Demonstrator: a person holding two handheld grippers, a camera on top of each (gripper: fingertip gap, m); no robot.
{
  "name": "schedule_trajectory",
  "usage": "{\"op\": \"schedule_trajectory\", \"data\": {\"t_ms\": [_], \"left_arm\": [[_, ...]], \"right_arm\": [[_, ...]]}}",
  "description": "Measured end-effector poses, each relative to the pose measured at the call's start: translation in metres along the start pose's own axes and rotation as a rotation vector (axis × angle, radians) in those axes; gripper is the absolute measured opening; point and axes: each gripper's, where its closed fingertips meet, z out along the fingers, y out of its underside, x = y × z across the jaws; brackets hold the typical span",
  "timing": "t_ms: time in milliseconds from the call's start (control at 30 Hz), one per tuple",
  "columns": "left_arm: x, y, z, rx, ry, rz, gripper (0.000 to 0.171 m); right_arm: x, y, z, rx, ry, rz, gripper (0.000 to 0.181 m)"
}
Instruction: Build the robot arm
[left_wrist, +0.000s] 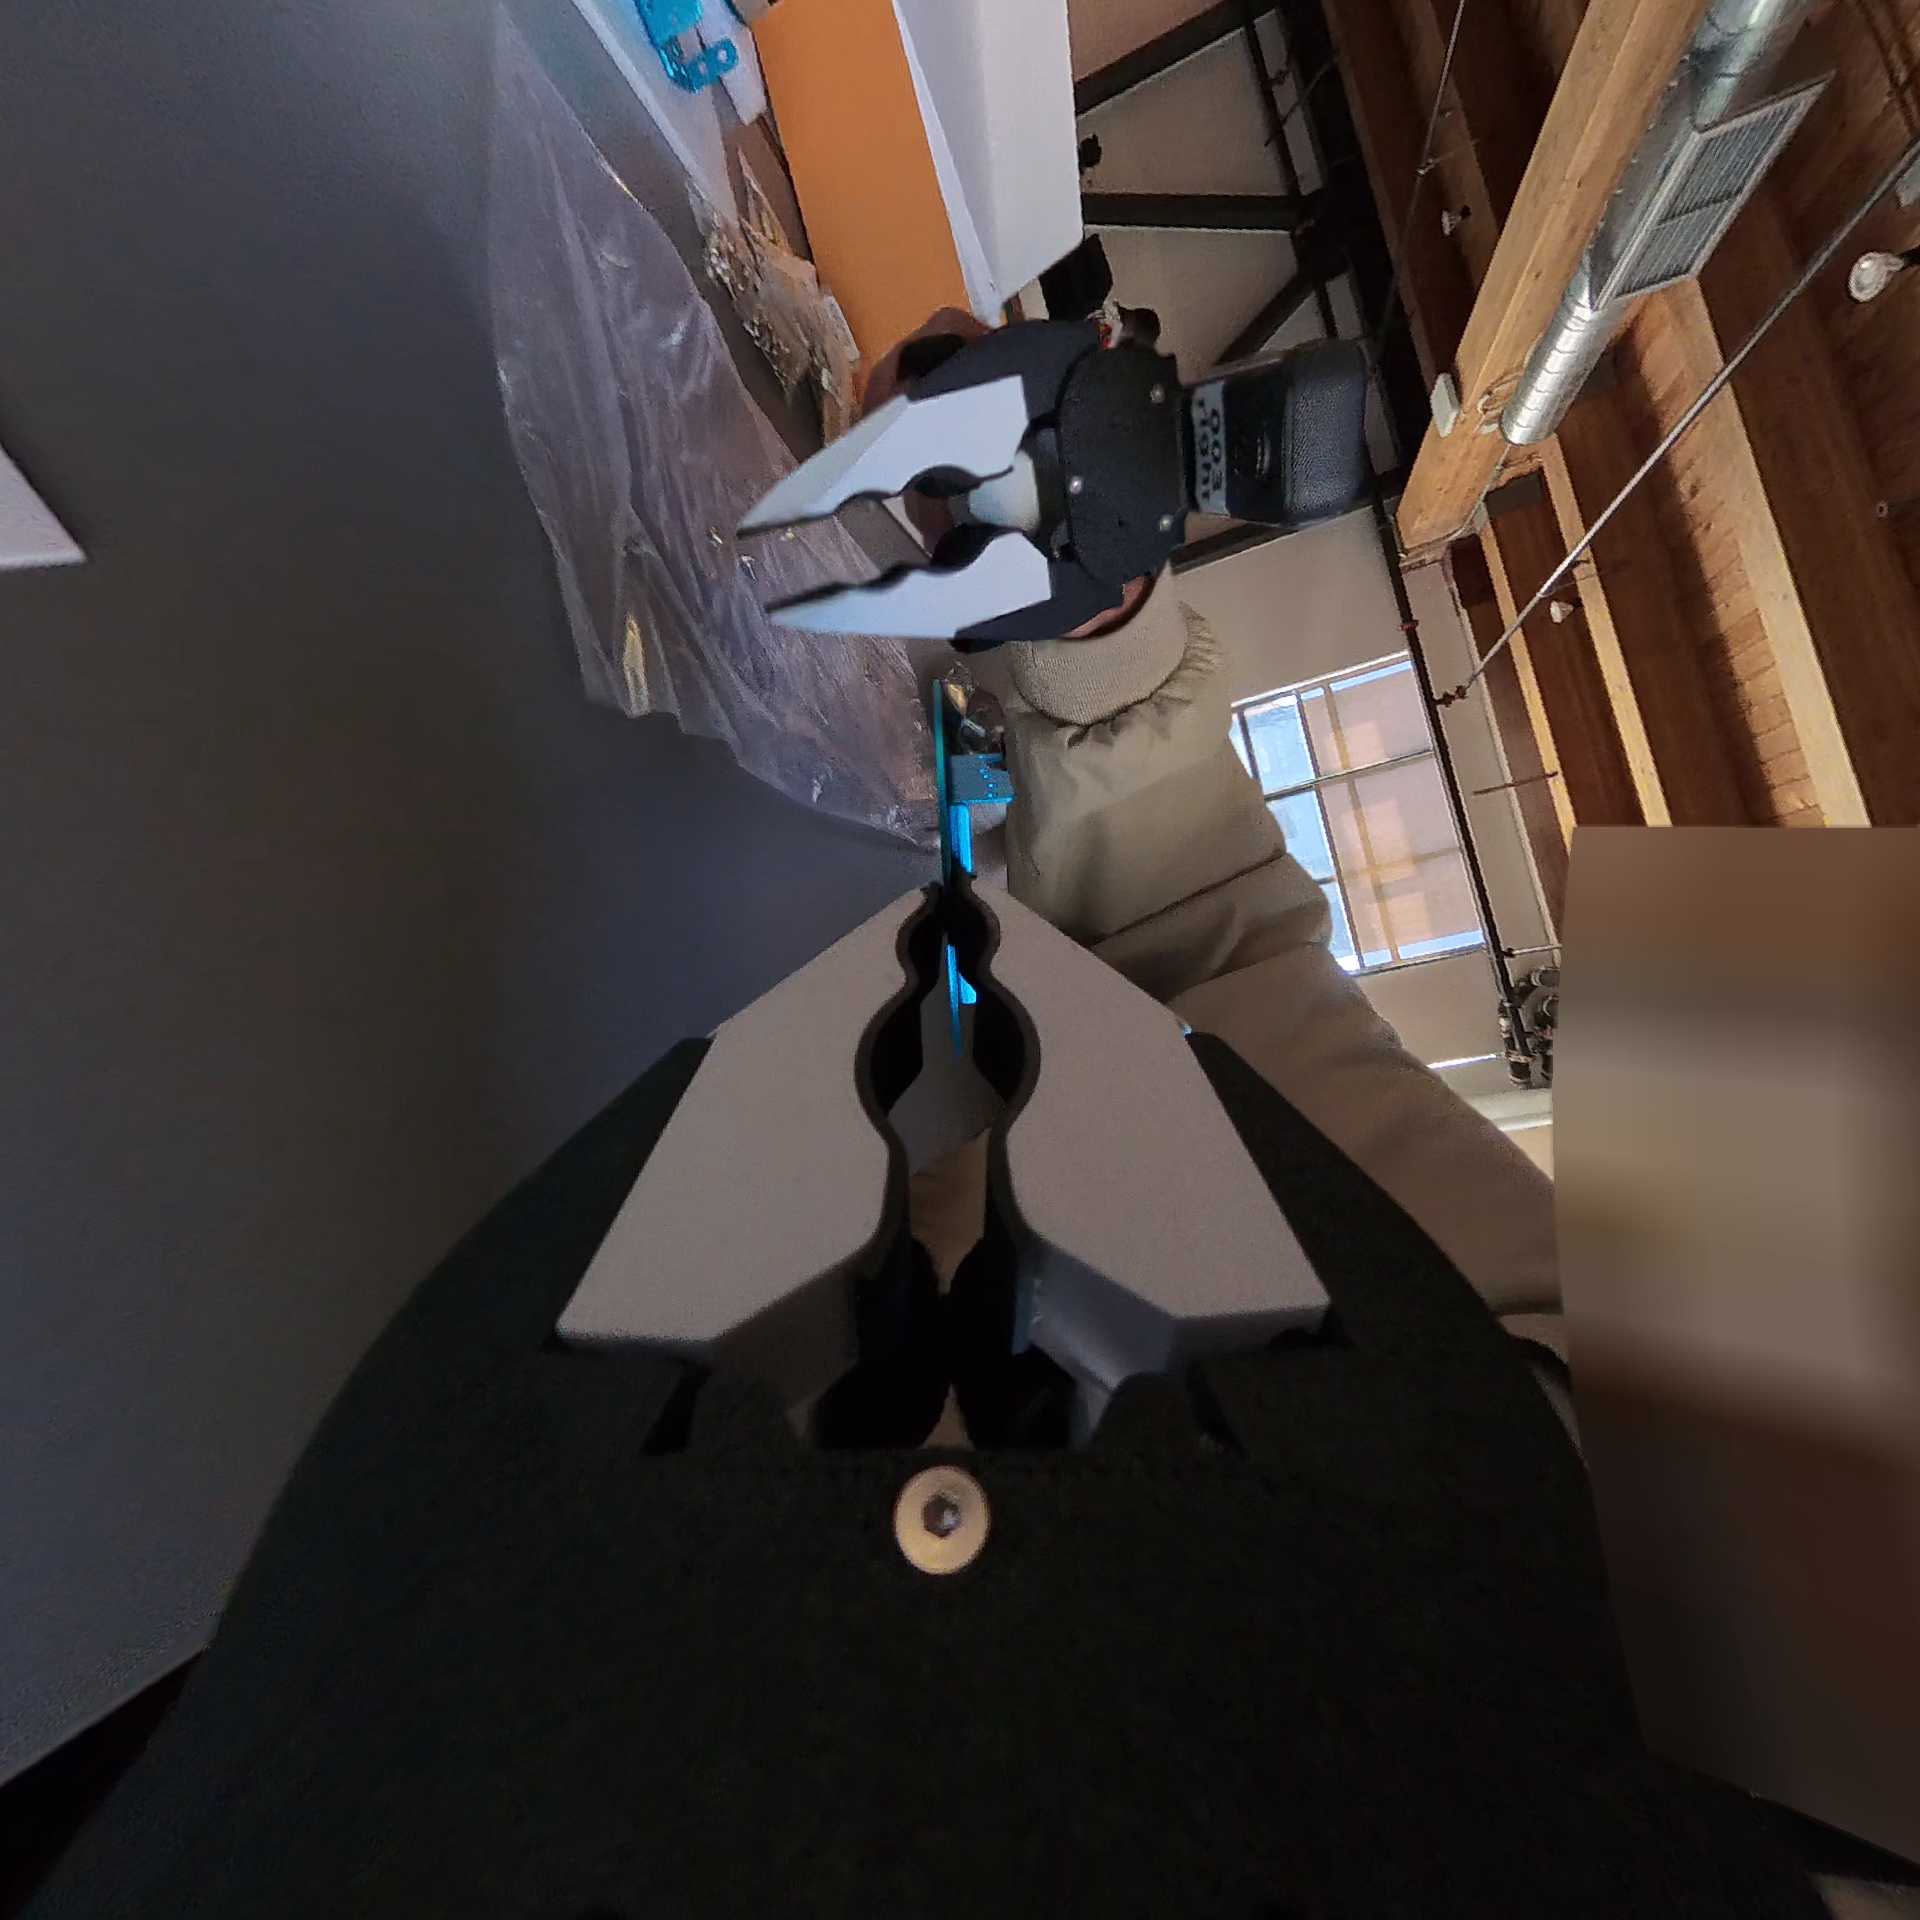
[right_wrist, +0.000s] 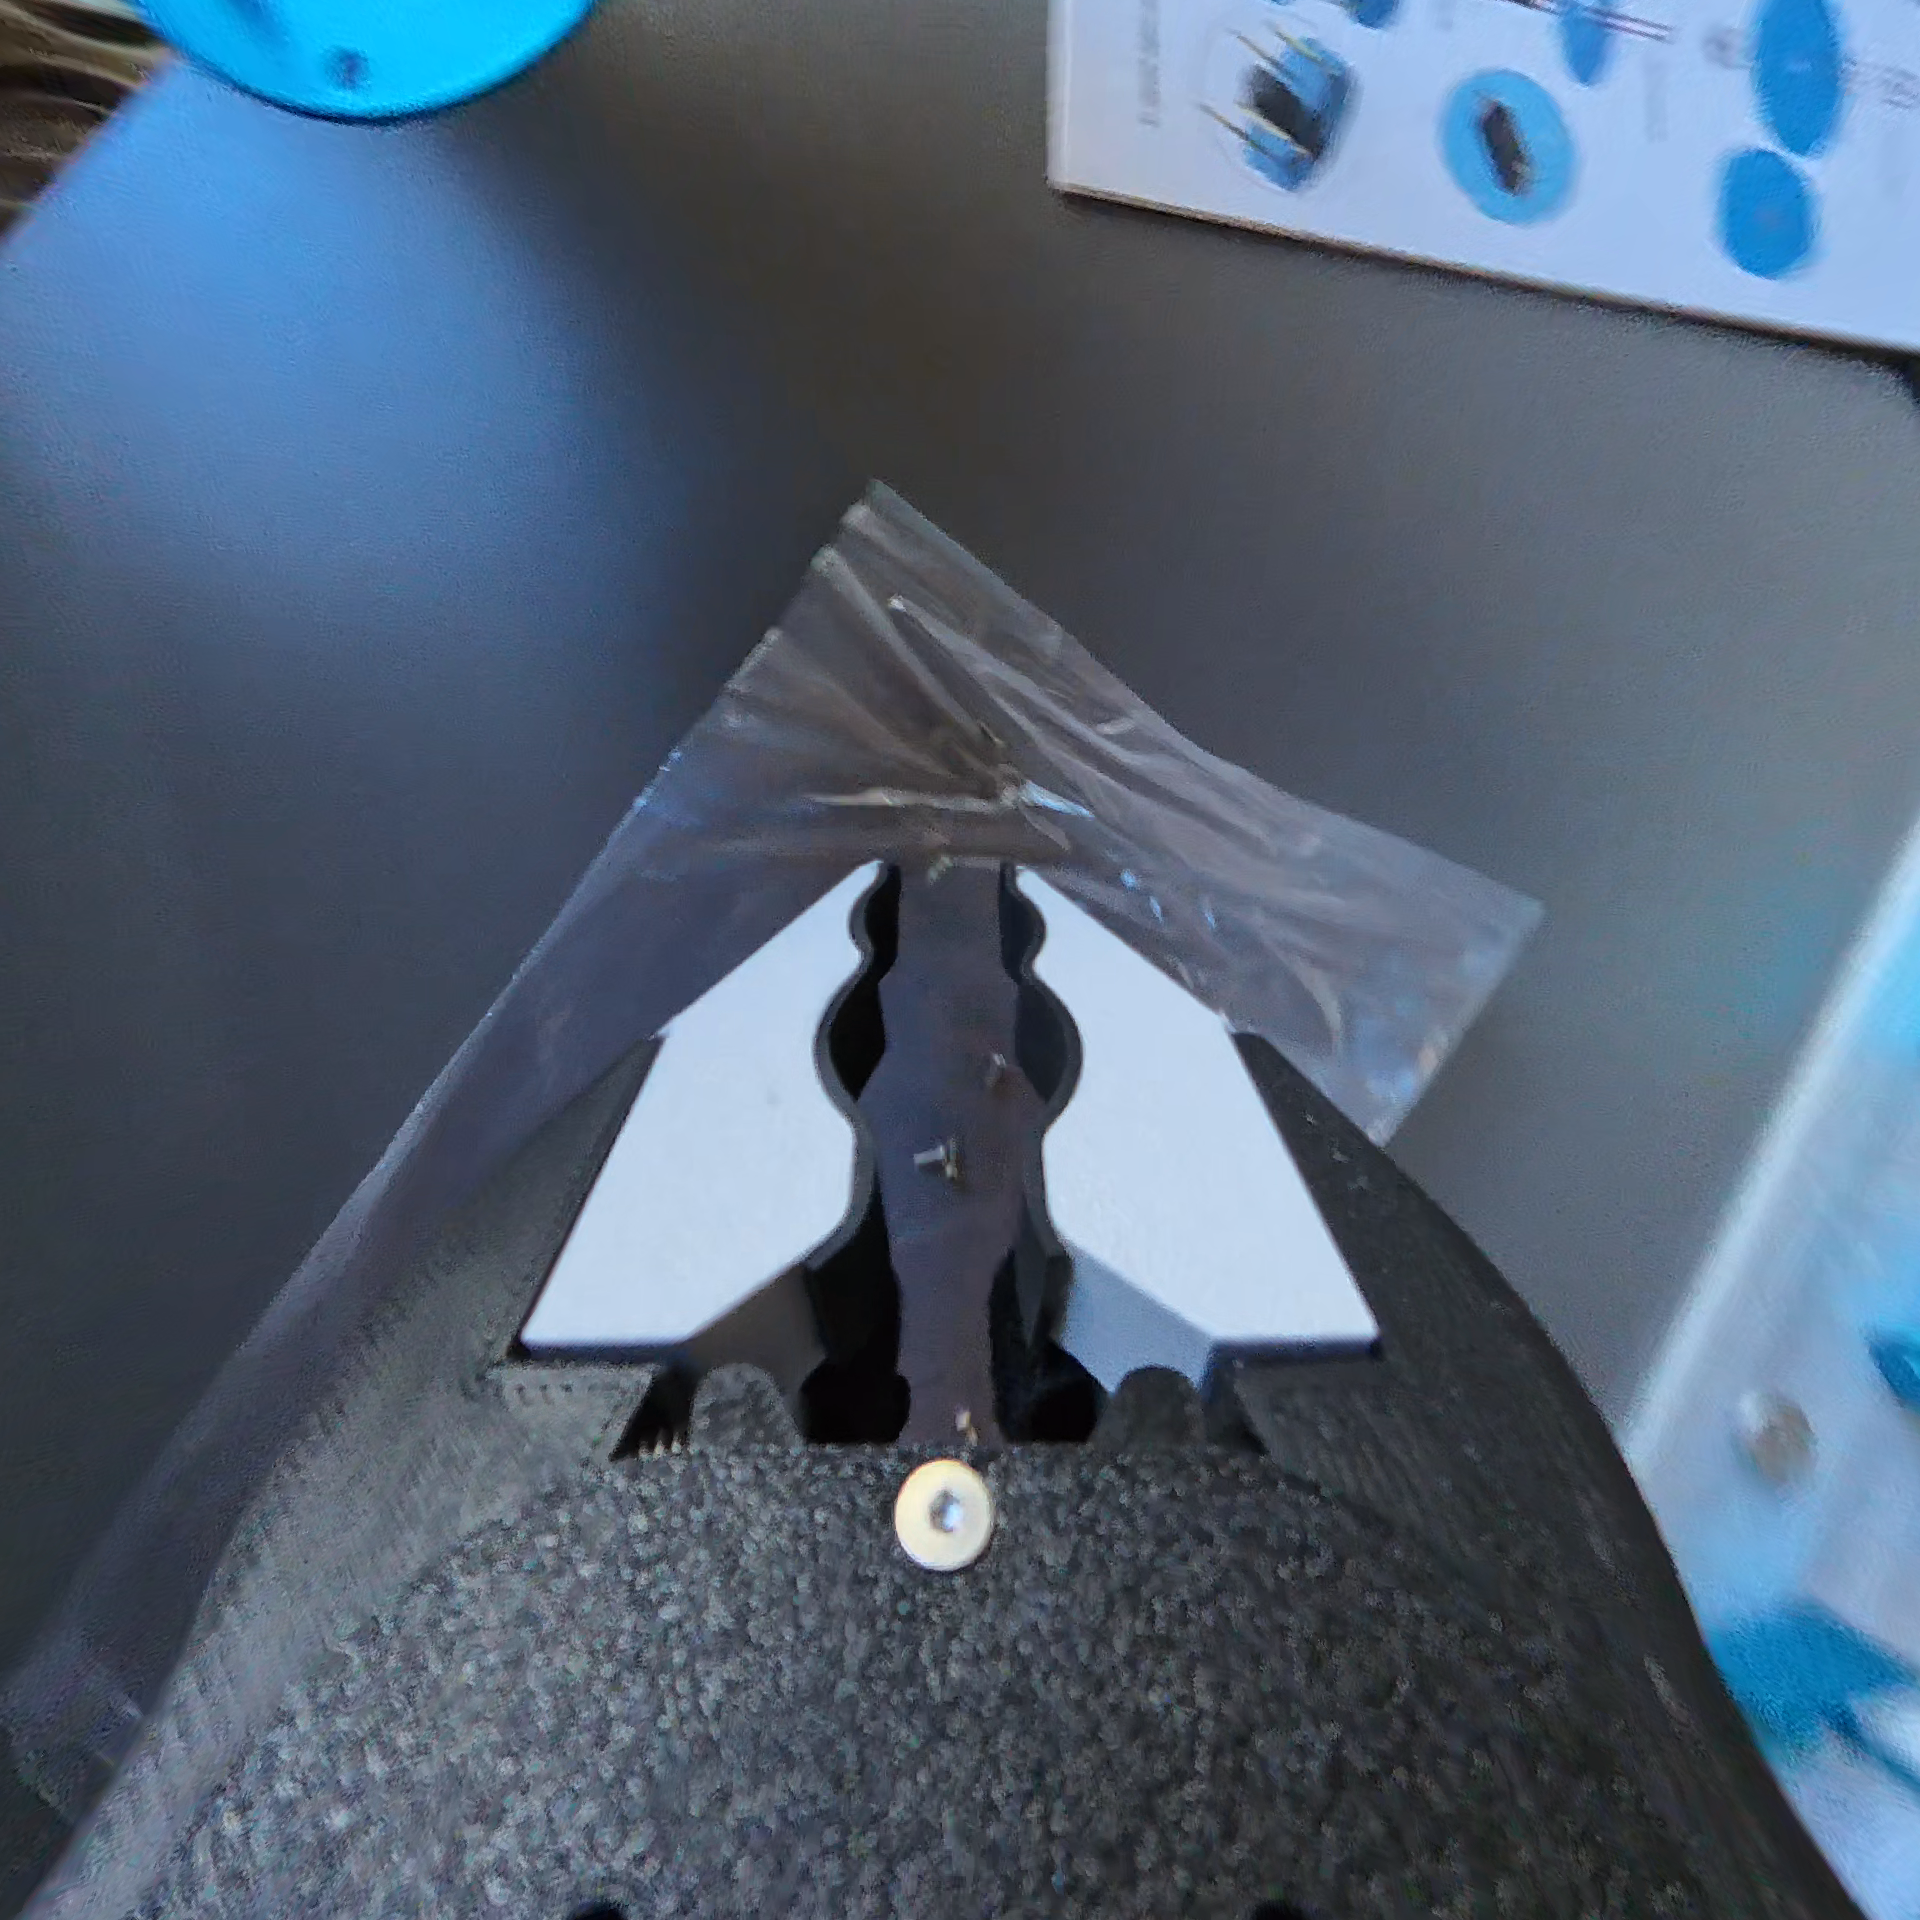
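Left wrist view: left gripper (left_wrist: 951, 894) nipped nearly closed on a thin blue plate (left_wrist: 961, 831), seen edge-on, long axis running straight ahead from the tips. Right gripper (left_wrist: 764, 571) farther off above a dark grey table (left_wrist: 260, 727), fingers slightly parted, crumpled clear plastic sheet (left_wrist: 644, 499) beyond.

Right wrist view: right gripper (right_wrist: 951, 862) closed to a narrow gap, pinching a small clear plastic bag (right_wrist: 1039, 790) at the tips. Bag spread crosswise, tiny screws (right_wrist: 940, 1158) inside. Printed instruction sheet (right_wrist: 1455, 156) well apart at top right; blue disc (right_wrist: 364, 52) at top left.
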Motion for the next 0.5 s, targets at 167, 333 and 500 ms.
{"op": "schedule_trajectory", "data": {"t_ms": [167,333,500], "left_arm": [[-0.013,-0.016,0.002,0.024,-0.029,-0.011,0.0],[-0.02,-0.028,0.004,0.038,-0.01,-0.042,0.0],[-0.026,-0.039,0.001,0.06,-0.004,-0.047,0.0]], "right_arm": [[0.001,-0.013,0.028,0.133,-0.224,-0.213,0.014],[0.015,-0.026,0.031,0.207,-0.31,-0.228,0.007],[0.011,-0.021,0.036,0.212,-0.358,-0.276,0.002]]}}
